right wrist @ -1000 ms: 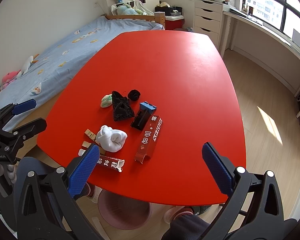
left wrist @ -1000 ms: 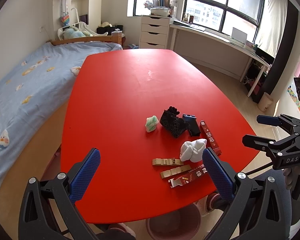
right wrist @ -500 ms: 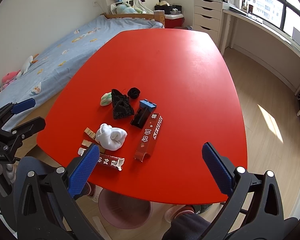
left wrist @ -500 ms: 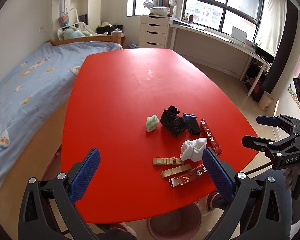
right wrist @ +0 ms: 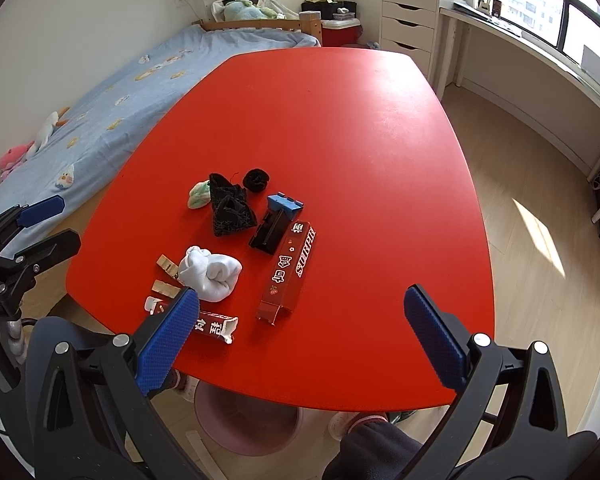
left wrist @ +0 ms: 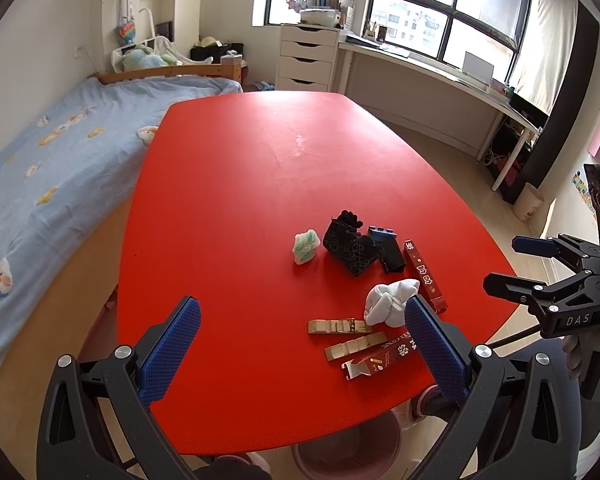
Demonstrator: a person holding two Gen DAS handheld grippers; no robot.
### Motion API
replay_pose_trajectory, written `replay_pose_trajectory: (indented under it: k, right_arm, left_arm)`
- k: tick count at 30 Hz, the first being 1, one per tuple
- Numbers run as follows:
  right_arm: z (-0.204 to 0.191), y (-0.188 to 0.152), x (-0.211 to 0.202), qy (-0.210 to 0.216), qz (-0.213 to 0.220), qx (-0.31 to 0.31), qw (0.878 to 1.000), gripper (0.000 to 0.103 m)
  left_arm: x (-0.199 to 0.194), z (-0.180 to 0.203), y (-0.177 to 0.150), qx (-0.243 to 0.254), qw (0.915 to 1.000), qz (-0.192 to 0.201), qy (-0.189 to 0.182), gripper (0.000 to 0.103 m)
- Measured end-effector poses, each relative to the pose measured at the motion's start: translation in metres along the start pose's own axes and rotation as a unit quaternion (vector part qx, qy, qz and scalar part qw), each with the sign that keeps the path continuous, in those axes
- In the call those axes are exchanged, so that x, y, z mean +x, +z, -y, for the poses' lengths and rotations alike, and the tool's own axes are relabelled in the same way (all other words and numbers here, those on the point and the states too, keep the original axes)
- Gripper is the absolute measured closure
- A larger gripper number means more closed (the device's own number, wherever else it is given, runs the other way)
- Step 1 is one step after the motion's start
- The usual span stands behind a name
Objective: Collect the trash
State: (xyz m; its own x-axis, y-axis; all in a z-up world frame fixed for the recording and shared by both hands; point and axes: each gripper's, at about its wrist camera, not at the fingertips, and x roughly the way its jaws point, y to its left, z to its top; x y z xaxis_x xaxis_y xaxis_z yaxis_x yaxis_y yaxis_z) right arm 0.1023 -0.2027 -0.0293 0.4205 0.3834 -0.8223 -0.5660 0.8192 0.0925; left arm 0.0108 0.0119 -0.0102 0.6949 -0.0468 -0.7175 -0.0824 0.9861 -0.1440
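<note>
Trash lies near the front edge of a red table: a white crumpled wad, a green-white wad, a black mesh piece, a black and blue box, a long red carton, a torn red wrapper and two wooden clips. My left gripper is open above the front edge. My right gripper is open above the front edge, right of the pile. Both are empty.
A pink bin stands on the floor under the table's front edge. A bed with a blue cover runs along the left side. A white drawer unit and a long desk stand at the back by the windows.
Both views have crept very slightly; the objects on the table have not moved. Both grippers stay open.
</note>
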Motion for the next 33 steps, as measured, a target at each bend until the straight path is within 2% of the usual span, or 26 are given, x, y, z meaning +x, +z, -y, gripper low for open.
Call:
replay_pose_trajectory:
  k: [8,17,22,32,33]
  right_arm:
    - [0.005,0.016,0.023,-0.014,-0.034,0.0,0.999,0.003]
    - [0.003,0.023,0.058,-0.023,-0.075,-0.001,0.997,0.003]
    - [0.003,0.025,0.071,-0.026,-0.089,0.002,0.996,0.003]
    - [0.0,0.021,0.089,-0.026,-0.104,0.007,0.994,0.003]
    - [-0.001,0.021,0.089,-0.025,-0.105,0.007,0.994,0.007]
  left_arm:
    - [0.025,-0.007,0.015,0.014,0.9998,-0.015,-0.007,0.005]
    - [0.072,-0.019,0.028,0.022,0.9957,-0.087,-0.021,0.005]
    - [0.094,-0.018,0.033,0.037,0.9945,-0.093,-0.032,0.005]
    - [0.126,-0.015,0.03,0.077,0.9888,-0.128,-0.007,0.005]
    - [0.127,-0.014,0.03,0.081,0.9886,-0.127,-0.004,0.005]
